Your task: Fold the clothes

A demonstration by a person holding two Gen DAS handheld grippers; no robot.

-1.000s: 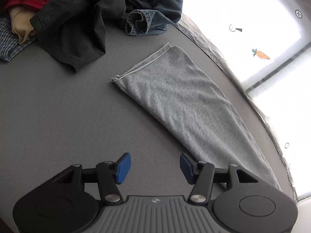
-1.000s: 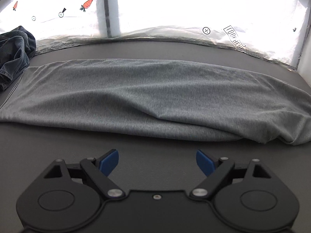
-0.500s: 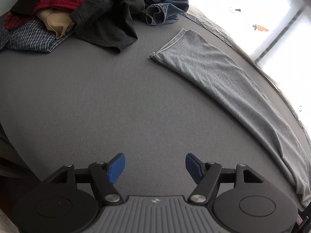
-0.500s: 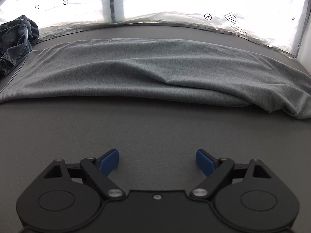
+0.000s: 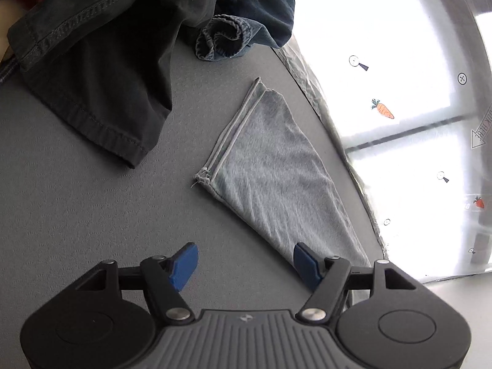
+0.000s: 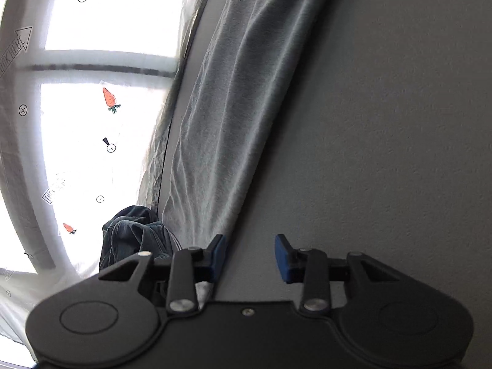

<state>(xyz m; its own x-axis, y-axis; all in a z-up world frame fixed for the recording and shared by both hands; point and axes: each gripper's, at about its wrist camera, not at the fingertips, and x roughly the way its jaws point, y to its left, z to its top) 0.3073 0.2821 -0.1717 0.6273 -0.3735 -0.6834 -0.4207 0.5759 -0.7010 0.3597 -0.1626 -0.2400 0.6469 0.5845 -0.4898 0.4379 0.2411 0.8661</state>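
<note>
Grey garment on table, "LOOK HERE" arrow sticker behind

My pads are blue on black arms. At one o'clock lies the pale grey garment on a darker grey table; at eleven, black cloth; at twelve, blue denim. Orange carrots dot the white sheet.
</note>
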